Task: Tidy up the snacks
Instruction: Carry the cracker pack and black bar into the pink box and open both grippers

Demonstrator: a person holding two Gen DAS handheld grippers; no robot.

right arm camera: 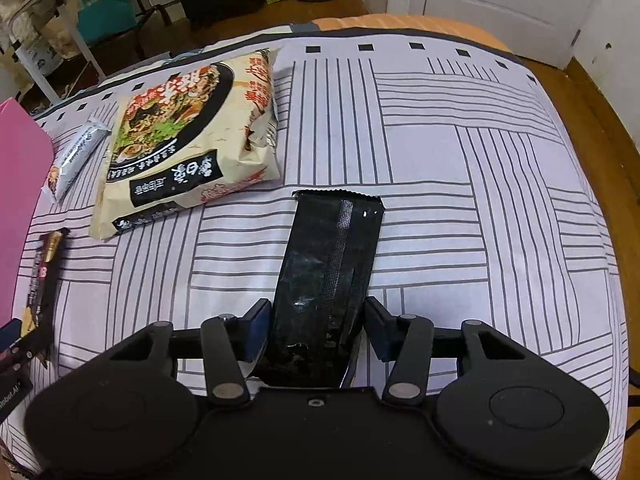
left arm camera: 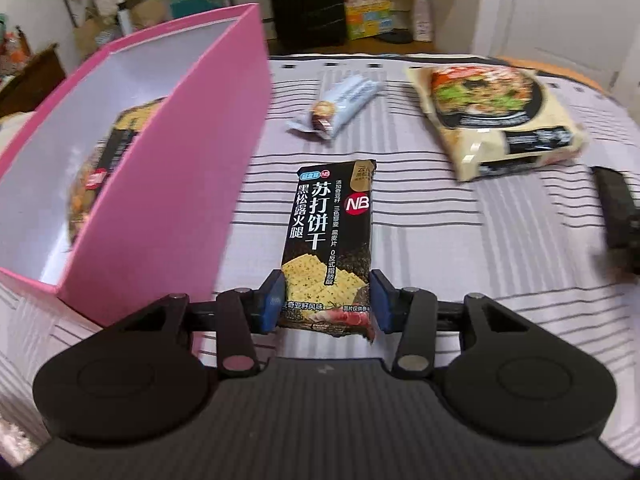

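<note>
Spreading under everything was the striped bedcover (right arm camera: pixel 460 168), with the pink box (left arm camera: pixel 168 184) open at its left edge, one noodle pack already inside. A second noodle bag (right arm camera: pixel 188 132) lay flat mid-bed, a pale wrapped bar (left arm camera: pixel 348 98) beside it. The left gripper (left arm camera: pixel 326 300) pinched the cracker packet (left arm camera: pixel 330 236) at its near end, pads touching both edges. The right gripper (right arm camera: pixel 316 330) straddled a black packet (right arm camera: pixel 328 280), its right pad apparently just clear of it.

Both cameras are looking steeply down along their own fingers, close over the bed (right arm camera: pixel 460 160). The left one is facing the pink box (left arm camera: pixel 168 184); the right one is facing further right. Both are sharing the noodle bag (left arm camera: pixel 496 116) and the white bar (right arm camera: pixel 76 152).
</note>
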